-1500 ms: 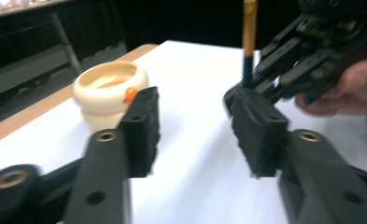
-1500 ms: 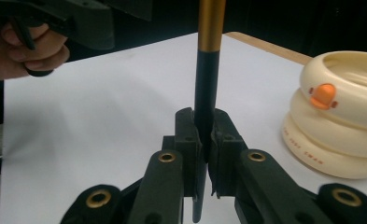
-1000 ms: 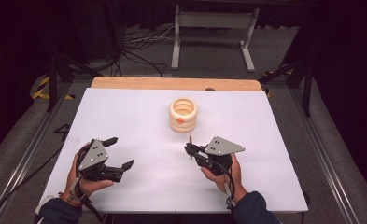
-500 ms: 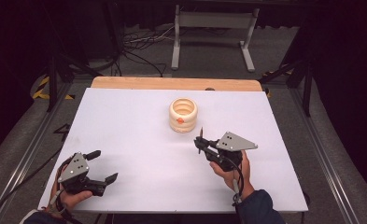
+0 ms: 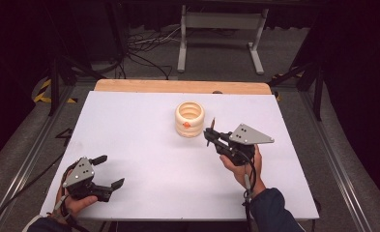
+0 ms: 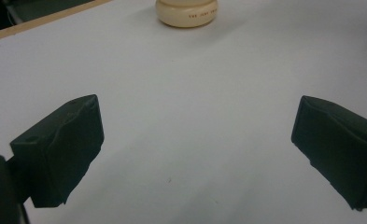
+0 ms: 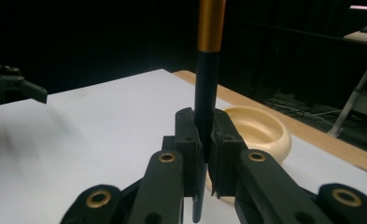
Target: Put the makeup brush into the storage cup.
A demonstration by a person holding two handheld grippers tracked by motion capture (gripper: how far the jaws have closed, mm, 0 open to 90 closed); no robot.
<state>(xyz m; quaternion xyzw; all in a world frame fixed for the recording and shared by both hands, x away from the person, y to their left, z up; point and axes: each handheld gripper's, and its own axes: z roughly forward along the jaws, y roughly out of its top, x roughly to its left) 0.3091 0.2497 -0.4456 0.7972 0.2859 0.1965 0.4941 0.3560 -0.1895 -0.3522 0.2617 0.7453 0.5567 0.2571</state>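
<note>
A cream ridged pot [image 5: 189, 119] stands on the white table [image 5: 144, 130], a little beyond its middle. Just right of the pot and nearer me, my right gripper [image 5: 210, 137] is shut on a thin black stick [image 7: 206, 93] with a gold band, which stands upright between the pads. In the right gripper view the pot [image 7: 260, 127] sits right behind the jaws. My left gripper [image 5: 109, 170] rests low at the table's near left corner, open with nothing between its fingers [image 6: 69, 135]. Its own view looks across bare table to the pot [image 6: 187, 11].
A wooden strip [image 5: 178, 86] runs along the table's far edge. Beyond it are a dark floor with cables and a grey metal stand [image 5: 216, 29]. The left gripper [image 7: 13, 86] shows far off at the left of the right gripper view.
My left gripper has drawn back toward the near left corner and sunk lower. My right gripper, still holding the stick, has risen and come closer to the pot.
</note>
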